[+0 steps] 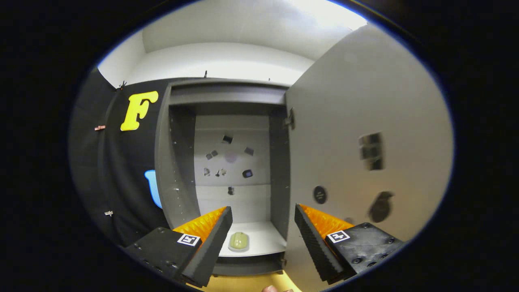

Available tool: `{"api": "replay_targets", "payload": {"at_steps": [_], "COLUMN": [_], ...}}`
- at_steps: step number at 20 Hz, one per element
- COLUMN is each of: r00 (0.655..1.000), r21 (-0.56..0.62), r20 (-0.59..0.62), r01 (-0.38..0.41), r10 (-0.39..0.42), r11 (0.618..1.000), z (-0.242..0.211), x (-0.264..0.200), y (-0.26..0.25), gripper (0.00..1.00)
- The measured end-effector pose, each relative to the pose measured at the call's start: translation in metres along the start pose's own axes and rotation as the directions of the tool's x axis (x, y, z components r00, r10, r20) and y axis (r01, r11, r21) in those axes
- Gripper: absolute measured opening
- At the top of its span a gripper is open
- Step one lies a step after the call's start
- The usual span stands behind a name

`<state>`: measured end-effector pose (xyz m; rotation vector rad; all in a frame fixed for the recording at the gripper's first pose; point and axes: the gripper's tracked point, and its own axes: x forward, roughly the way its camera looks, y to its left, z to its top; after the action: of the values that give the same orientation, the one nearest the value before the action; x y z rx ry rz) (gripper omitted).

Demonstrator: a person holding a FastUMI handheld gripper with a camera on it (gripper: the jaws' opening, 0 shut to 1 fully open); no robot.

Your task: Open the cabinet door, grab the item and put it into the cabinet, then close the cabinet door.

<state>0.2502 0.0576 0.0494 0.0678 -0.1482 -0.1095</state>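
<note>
A grey cabinet point(178, 162) stands ahead with its door point(357, 134) swung wide open to the right. On the cabinet's white bottom shelf point(263, 239) lies a small pale yellow-green rounded item point(239, 241), beyond my fingertips and nearer the left finger. My gripper point(263, 215) is open, with nothing between the fingers, and sits in front of the cabinet opening. The right finger point(314, 239) overlaps the lower edge of the open door.
Small stickers point(227, 162) dot the cabinet's white back wall, and dark marks point(371, 152) sit on the door's inner face. A strip of tan table surface point(251, 284) shows below the cabinet. A fingertip of a person's hand point(269, 288) peeks at the bottom.
</note>
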Motion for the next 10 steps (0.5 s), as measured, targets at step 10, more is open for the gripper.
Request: {"api": "replay_targets", "payload": {"at_steps": [10], "r00": [0.986], "r21": [-0.143], "r20": [0.139], "r01": [0.109], "r10": [-0.089], "r11": [0.984], "z": [0.069], "x": [-0.139], "y": [-0.1], "gripper": [0.98]}}
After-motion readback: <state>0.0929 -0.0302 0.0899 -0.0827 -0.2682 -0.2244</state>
